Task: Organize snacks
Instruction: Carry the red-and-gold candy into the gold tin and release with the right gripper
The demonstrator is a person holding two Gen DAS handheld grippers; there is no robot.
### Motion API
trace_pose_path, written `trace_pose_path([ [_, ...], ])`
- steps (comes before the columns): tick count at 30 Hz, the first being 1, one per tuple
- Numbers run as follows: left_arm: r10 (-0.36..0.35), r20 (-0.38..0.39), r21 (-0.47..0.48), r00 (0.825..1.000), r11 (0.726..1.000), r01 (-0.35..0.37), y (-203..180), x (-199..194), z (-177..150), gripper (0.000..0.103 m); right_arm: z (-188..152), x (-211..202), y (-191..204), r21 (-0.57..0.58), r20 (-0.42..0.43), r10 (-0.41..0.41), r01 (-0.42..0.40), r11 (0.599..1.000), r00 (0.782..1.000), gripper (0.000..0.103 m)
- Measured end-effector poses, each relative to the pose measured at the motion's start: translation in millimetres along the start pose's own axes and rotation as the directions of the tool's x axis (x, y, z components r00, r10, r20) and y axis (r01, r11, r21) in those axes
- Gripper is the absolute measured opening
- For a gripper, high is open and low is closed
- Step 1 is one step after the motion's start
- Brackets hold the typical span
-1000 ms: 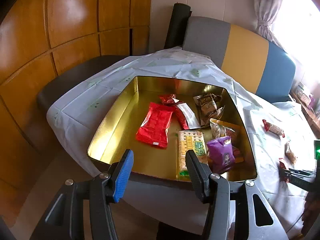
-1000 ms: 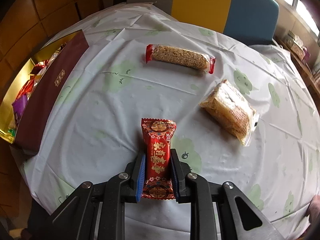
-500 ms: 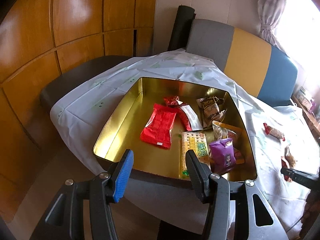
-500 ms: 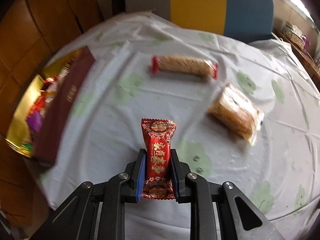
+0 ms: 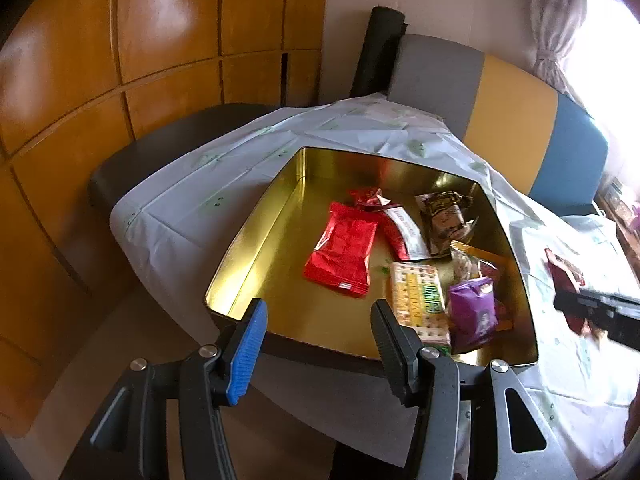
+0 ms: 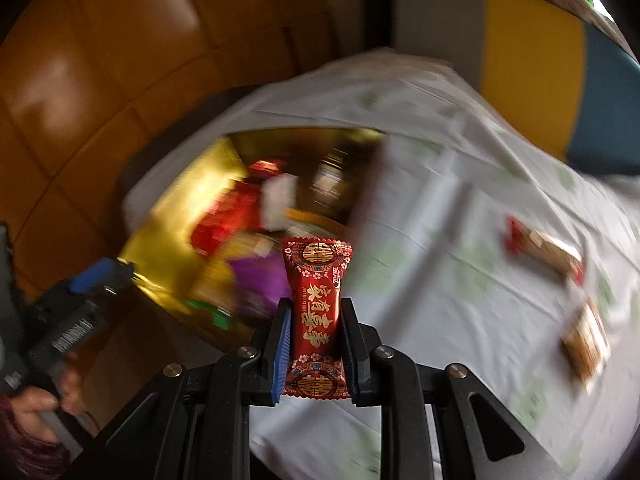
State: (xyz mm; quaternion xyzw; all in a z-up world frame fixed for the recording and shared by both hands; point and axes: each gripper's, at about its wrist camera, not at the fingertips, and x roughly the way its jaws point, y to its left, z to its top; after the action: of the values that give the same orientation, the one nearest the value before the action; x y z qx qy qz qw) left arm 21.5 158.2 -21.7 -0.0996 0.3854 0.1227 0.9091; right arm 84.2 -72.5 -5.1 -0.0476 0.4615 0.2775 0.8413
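The right claw [image 6: 316,344] is pinching a red candy packet [image 6: 316,312] and is holding it in the air beside the gold tin [image 5: 256,248]. The left claw [image 5: 316,340] is hanging spread and empty at the tin's near rim. Inside the tin several snacks are already lying, among them a cracker pack [image 5: 420,300]. On the table [image 6: 440,280], away from the tin, a red-ended bar [image 6: 544,248] and a clear-wrapped cake [image 6: 588,340] are waiting to be collected.

Red candy [image 6: 316,312] — now beside tin [image 6: 160,216]
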Motion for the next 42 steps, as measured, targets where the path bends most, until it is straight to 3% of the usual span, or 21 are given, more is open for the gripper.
trace_pose_path([
  [6, 0.008, -0.027, -0.006, 1.0, 1.0, -0.008, 5.3, 8.4, -1.9, 0.055, 38.6, 37.3, 37.7, -0.011, -0.005, 0.078, -0.078, 0.997, 0.997, 0.022],
  [13, 0.024, -0.04, -0.026, 0.999, 0.999, -0.025, 17.0, 14.7, -1.5, 0.055, 31.3, 84.2, 60.4, -0.042, -0.11, 0.1, -0.105, 0.994, 0.989, 0.022],
  [16, 0.027, -0.042, -0.044, 0.999, 0.999, -0.029, 22.7, 16.7, -1.9, 0.055, 26.3, 98.8, 62.5, -0.055, -0.146, 0.067, -0.076, 0.996, 0.987, 0.022],
  [19, 0.037, -0.043, -0.05, 0.998, 0.998, -0.039, 25.1, 17.7, -2.0, 0.054, 39.7, 105.4, 52.2, 0.023, -0.11, 0.072, -0.069, 0.997, 0.991, 0.024],
  [22, 0.035, -0.042, -0.047, 0.999, 0.998, -0.037, 23.9, 16.3, -3.7, 0.053, 46.4, 120.6, 42.4, 0.056, -0.116, -0.01, 0.017, 0.998, 0.993, 0.026],
  [24, 0.03, -0.046, -0.036, 0.999, 0.999, -0.032, 21.2, 16.2, -4.7, 0.052, 43.4, 130.1, 34.1, 0.103, -0.147, 0.041, -0.026, 0.994, 0.988, 0.028],
  [28, 0.023, -0.046, -0.027, 0.999, 0.999, -0.025, 17.0, 14.5, -5.9, 0.052, 39.9, 118.9, 27.0, 0.16, -0.126, 0.111, -0.09, 0.983, 0.986, 0.04],
  [36, 0.015, -0.024, -0.001, 1.0, 1.0, -0.015, 7.4, 3.6, -5.7, 0.052, 33.6, 78.9, 27.9, 0.121, -0.049, 0.109, -0.102, 0.987, 0.993, 0.04],
  [42, -0.019, -0.01, 0.033, 1.0, 0.999, 0.02, -3.1, -5.0, -5.9, 0.052, 28.1, 26.4, 27.3, 0.006, 0.044, 0.096, -0.097, 0.995, 0.994, 0.04],
])
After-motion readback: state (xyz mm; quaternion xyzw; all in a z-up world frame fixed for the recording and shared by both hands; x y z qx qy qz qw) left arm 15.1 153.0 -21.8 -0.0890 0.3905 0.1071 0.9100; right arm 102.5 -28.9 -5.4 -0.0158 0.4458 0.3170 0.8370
